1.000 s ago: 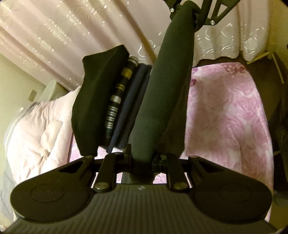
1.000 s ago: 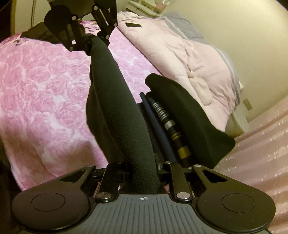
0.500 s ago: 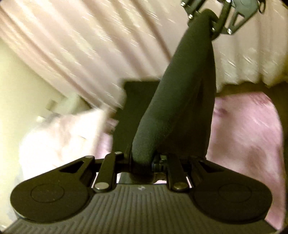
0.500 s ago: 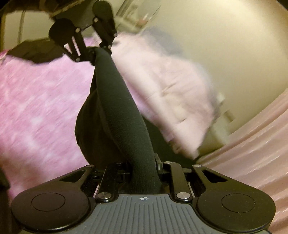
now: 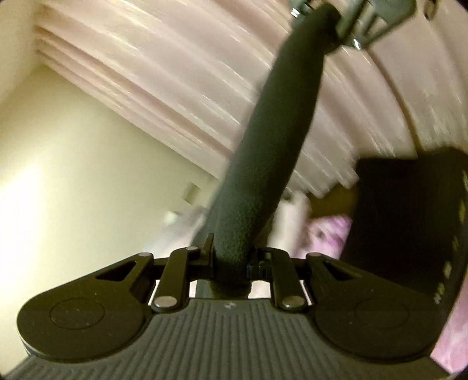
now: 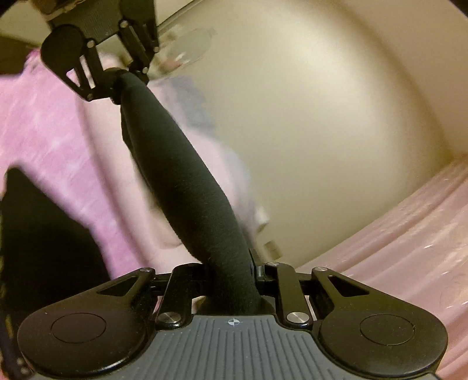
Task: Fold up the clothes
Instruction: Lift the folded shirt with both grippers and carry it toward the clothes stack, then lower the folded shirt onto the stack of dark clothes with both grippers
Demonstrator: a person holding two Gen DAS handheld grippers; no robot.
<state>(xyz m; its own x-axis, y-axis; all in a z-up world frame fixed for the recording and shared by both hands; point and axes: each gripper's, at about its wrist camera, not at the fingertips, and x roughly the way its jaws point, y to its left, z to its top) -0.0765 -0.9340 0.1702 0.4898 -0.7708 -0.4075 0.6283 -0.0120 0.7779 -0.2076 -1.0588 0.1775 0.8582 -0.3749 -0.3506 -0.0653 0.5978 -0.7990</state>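
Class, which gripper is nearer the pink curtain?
Right. The right gripper has the curtain just behind and beside it; the left gripper, at the other end of the dark garment both clamp, is toward the pink bedspread.

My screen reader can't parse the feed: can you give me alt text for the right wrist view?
The right tongs are shut on a dark rolled garment stretched taut to the left tongs at top left. Behind, blurred: a pink floral bedspread, a cream wall and pink curtains.
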